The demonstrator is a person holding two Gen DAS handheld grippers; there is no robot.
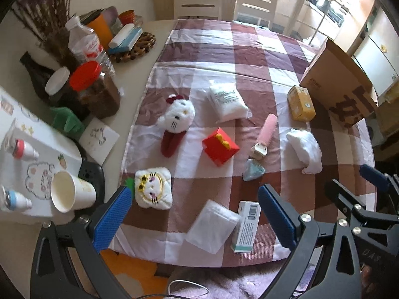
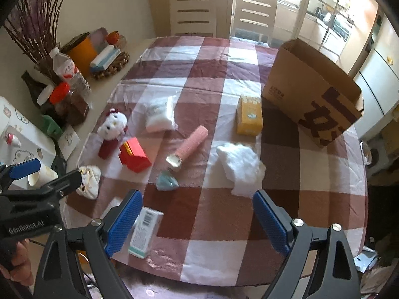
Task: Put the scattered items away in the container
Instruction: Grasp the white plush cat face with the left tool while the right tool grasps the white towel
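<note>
Scattered on the checked cloth (image 1: 249, 49) are a white cat plush (image 1: 177, 114), a red box (image 1: 220, 147), a white pouch (image 1: 228, 101), a yellow box (image 2: 249, 115), a pink tube (image 2: 189, 144), a crumpled white cloth (image 2: 243, 167), a square cat plush (image 1: 153, 189), a flat white packet (image 1: 212, 224) and a teal-white carton (image 2: 146, 231). The brown paper bag (image 2: 311, 92) stands open at the far right. My left gripper (image 1: 197, 214) is open above the packet and carton. My right gripper (image 2: 197, 219) is open over the near edge, holding nothing.
Off the cloth on the left stand a water bottle (image 1: 84, 42), a red-lidded jar (image 1: 97, 89), a paper cup (image 1: 71, 191) on its side and dried flowers (image 2: 35, 25). Two chairs (image 2: 214, 12) sit beyond the far edge. The table drops away at the right.
</note>
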